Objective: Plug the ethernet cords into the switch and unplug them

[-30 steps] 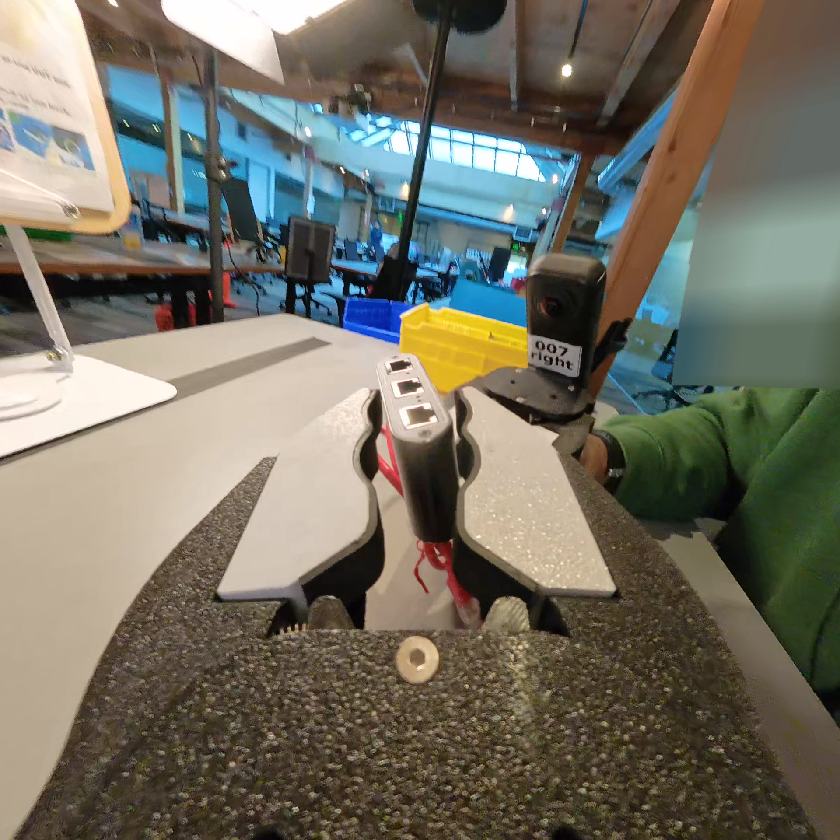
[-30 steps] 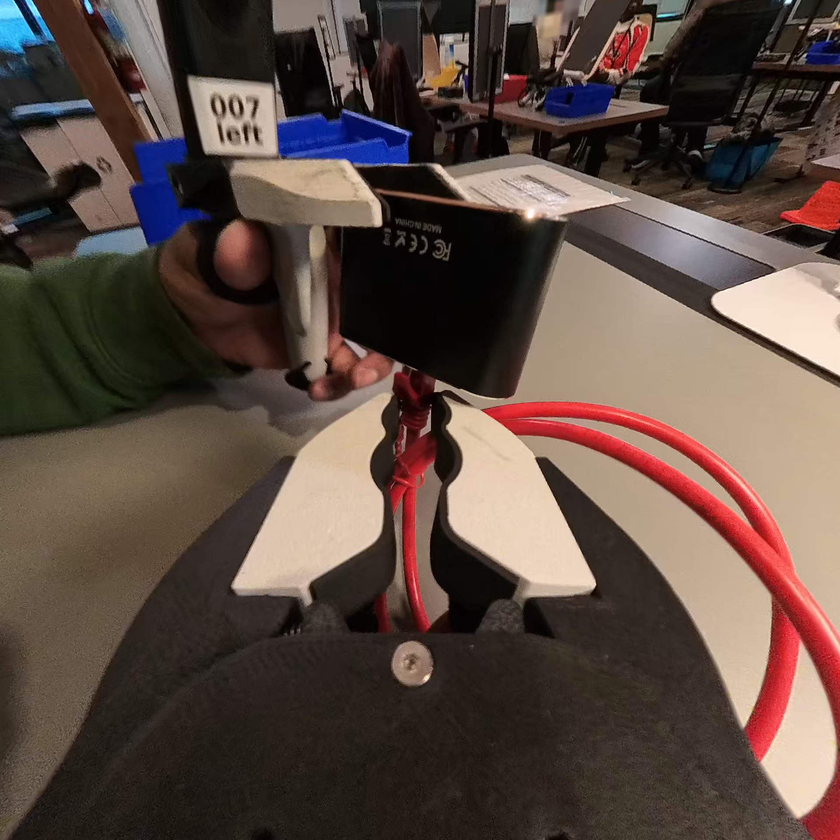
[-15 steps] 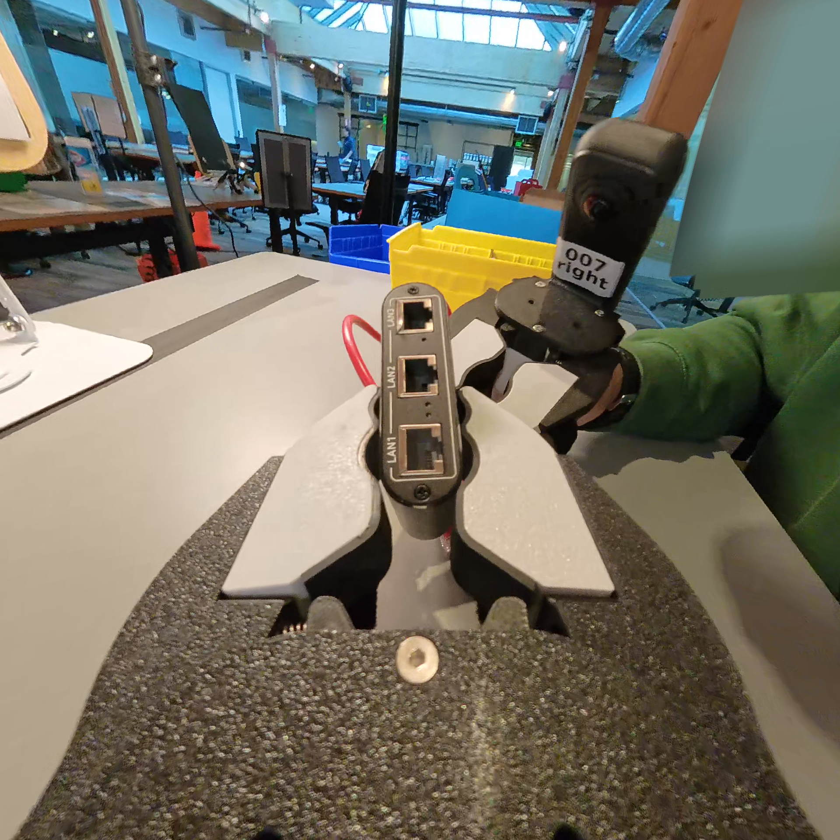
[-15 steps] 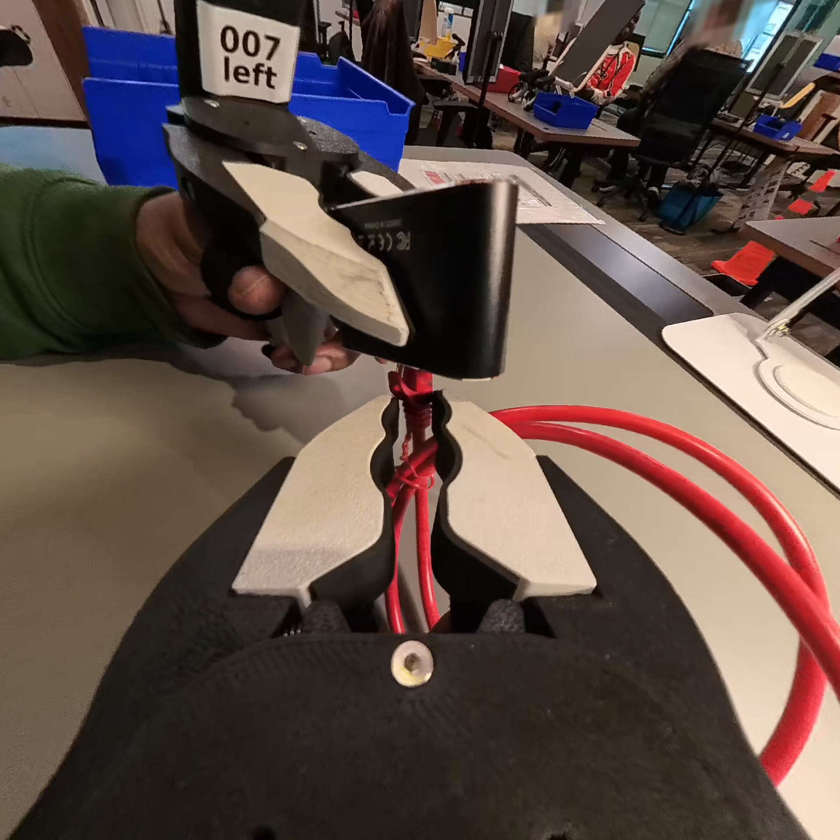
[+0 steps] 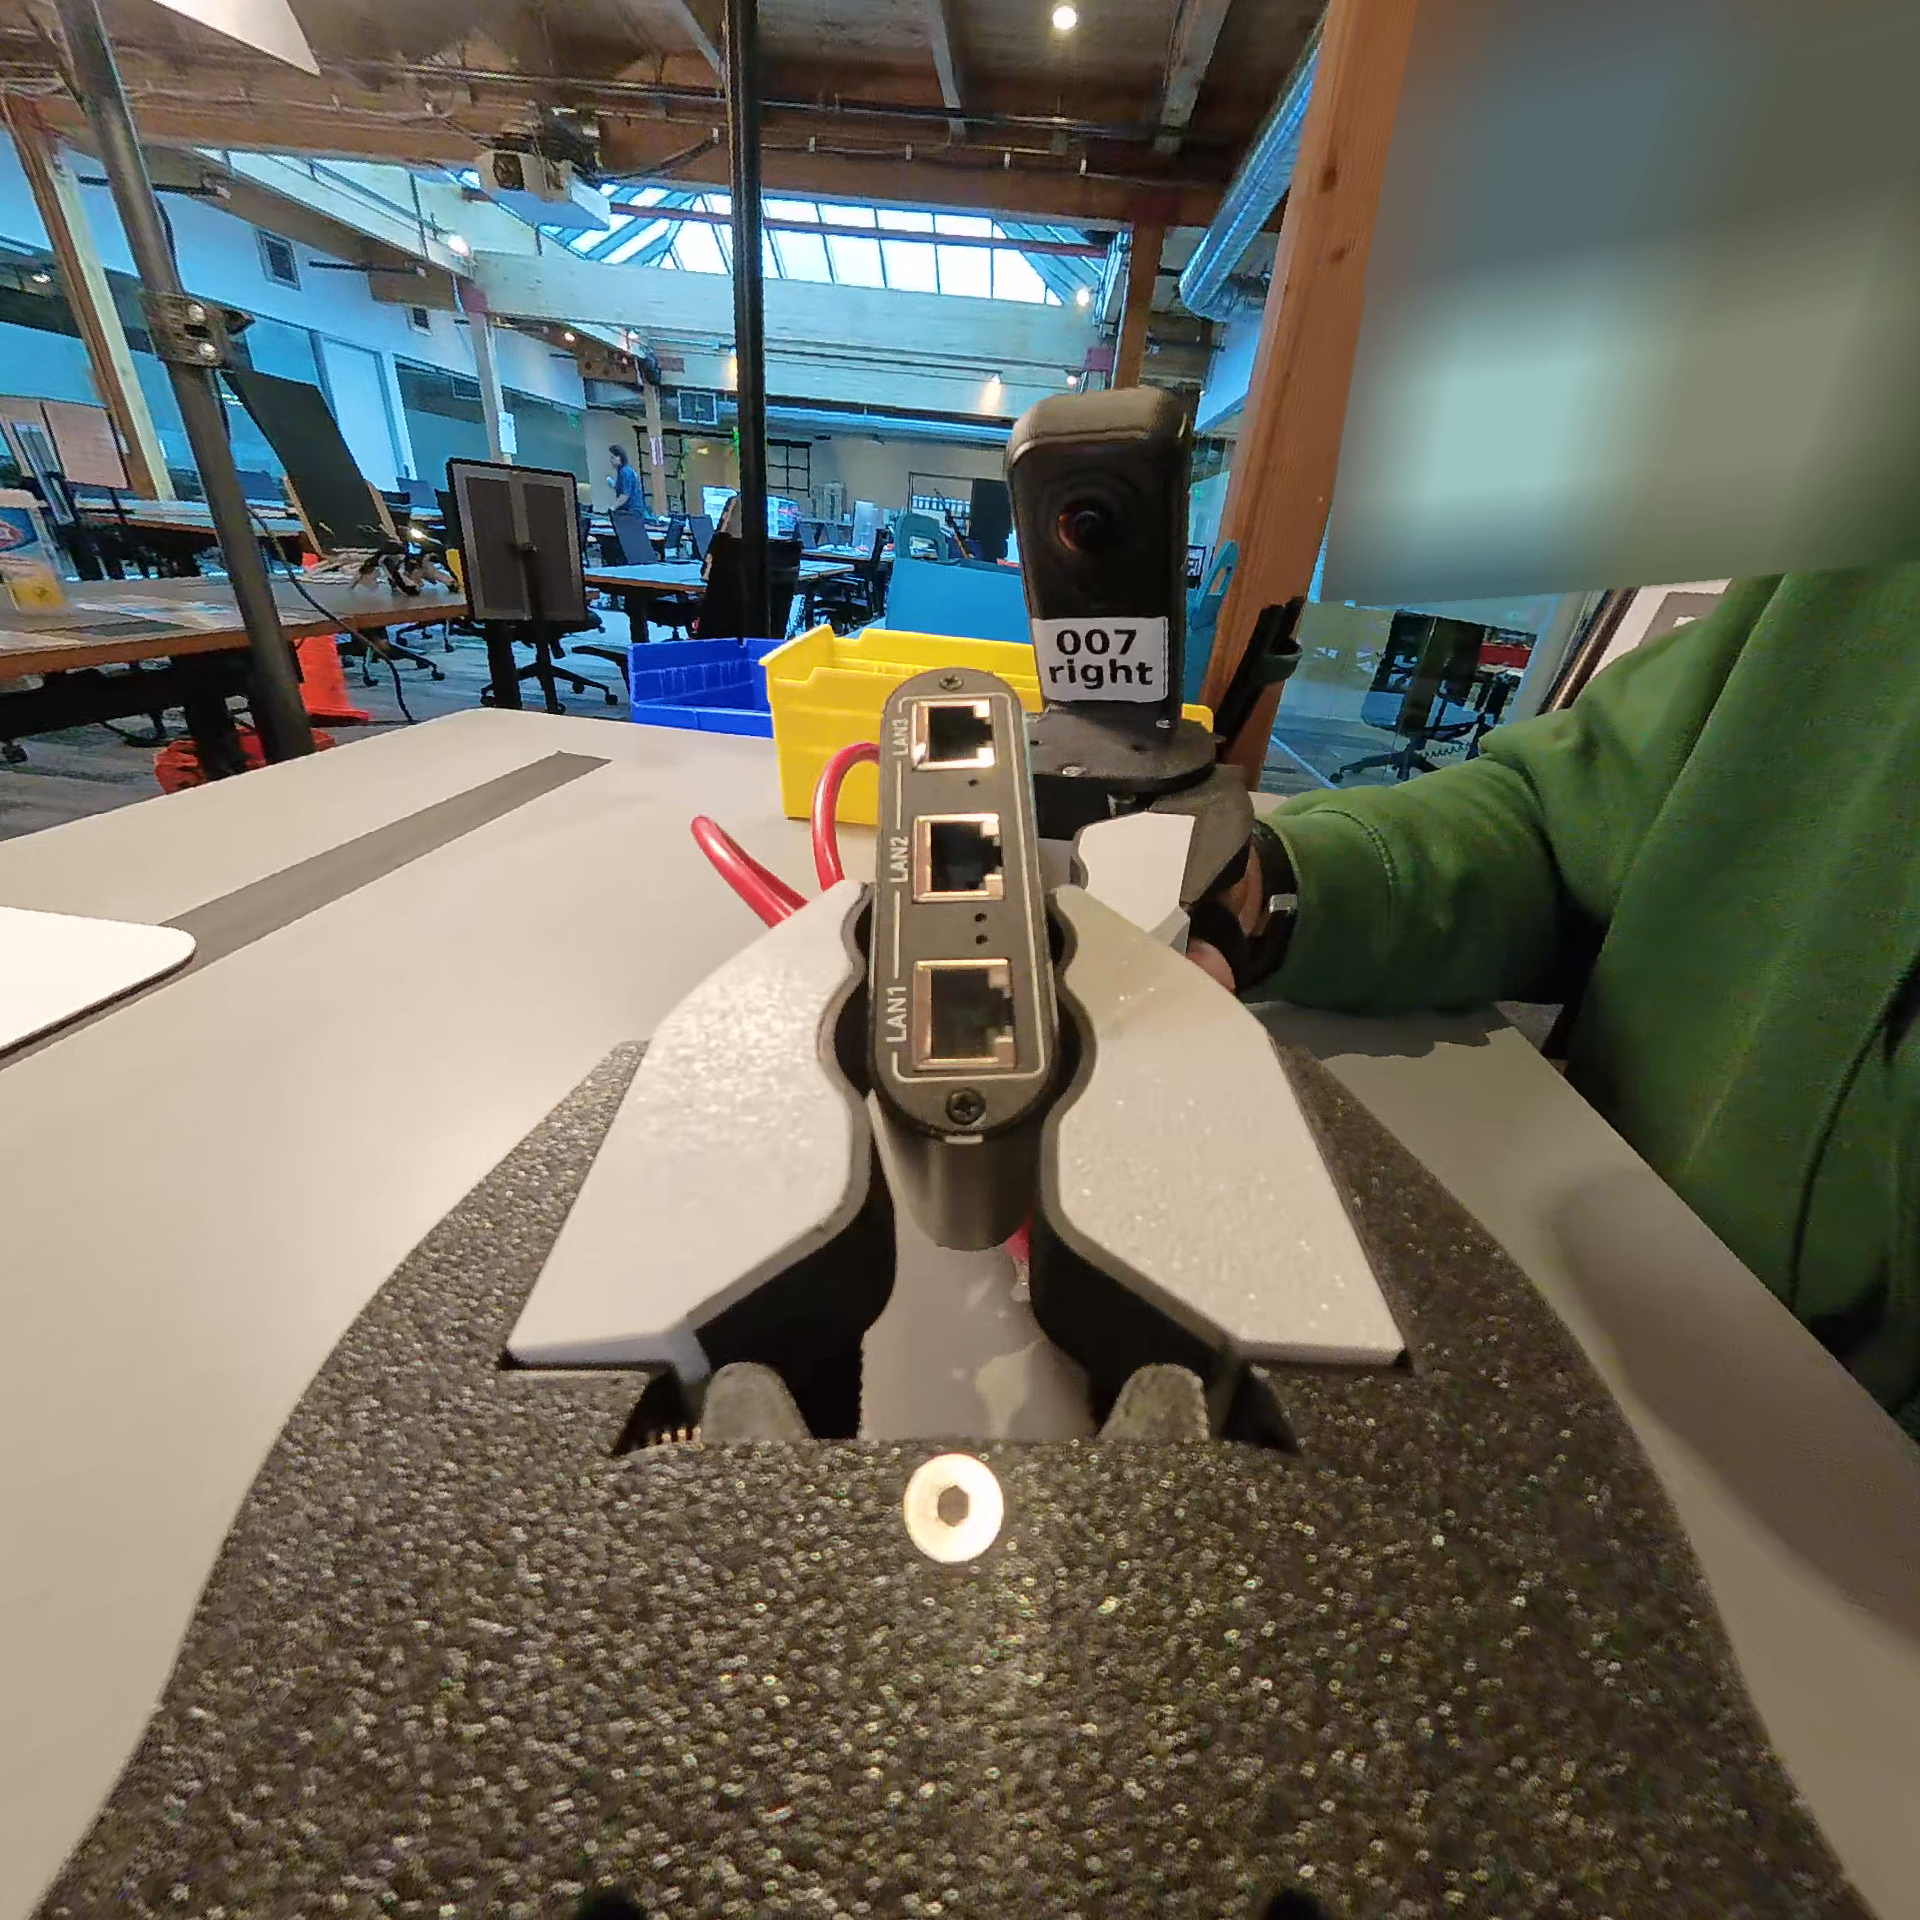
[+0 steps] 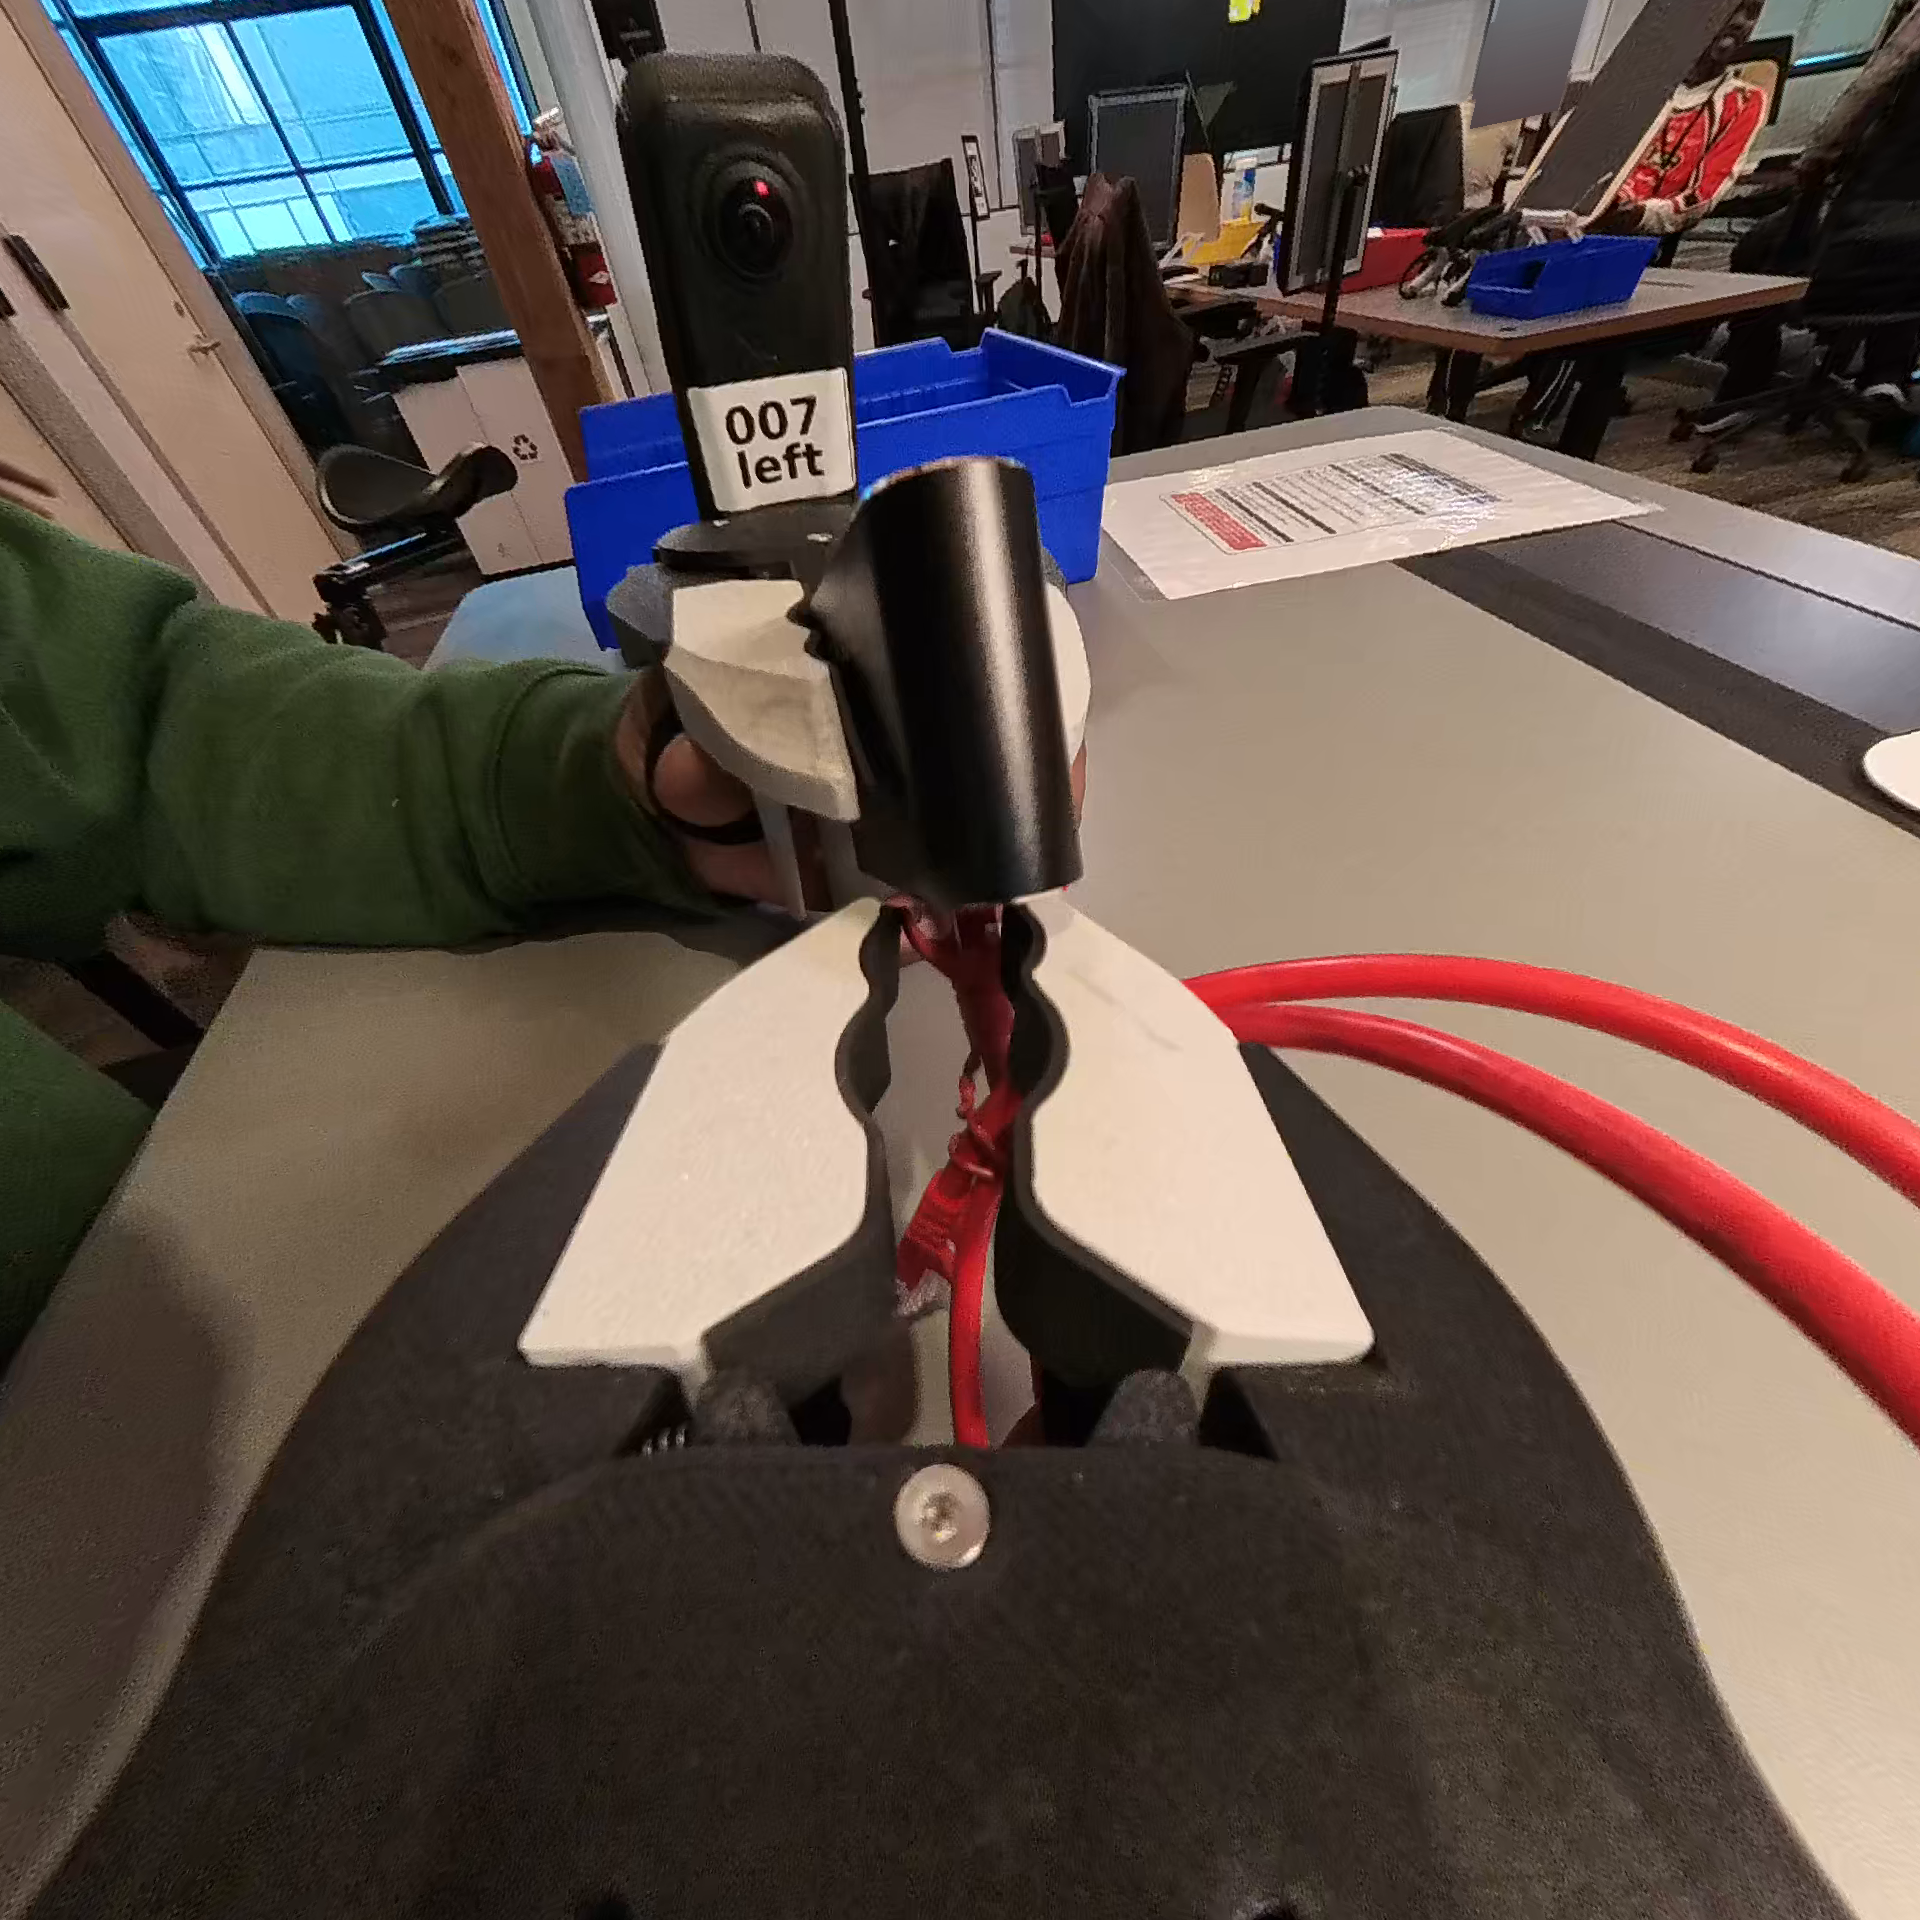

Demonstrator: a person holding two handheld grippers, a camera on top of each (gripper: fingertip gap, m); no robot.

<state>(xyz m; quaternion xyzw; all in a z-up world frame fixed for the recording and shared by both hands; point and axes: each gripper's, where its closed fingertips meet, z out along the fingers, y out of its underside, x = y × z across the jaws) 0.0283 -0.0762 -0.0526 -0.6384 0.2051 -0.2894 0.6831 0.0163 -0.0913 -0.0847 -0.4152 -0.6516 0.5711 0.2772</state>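
Left gripper (image 5: 961, 1039) jaws clamped on glossy black oblong switch (image 5: 961, 935), three empty ports; right gripper (image 6: 951, 997) jaws pinching red rubbery cord (image 6: 977, 1143), seemingly one.

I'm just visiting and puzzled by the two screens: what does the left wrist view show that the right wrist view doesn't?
Only the left wrist view shows the switch's face with its three empty sockets, plus a yellow bin.

Only the right wrist view shows the right gripper shut on the red ethernet cord just below the switch's plain dark back, the cord's loops on the table, and a printed sheet.

Both show the switch held in the left gripper, the red cord, green sleeves and a blue bin.
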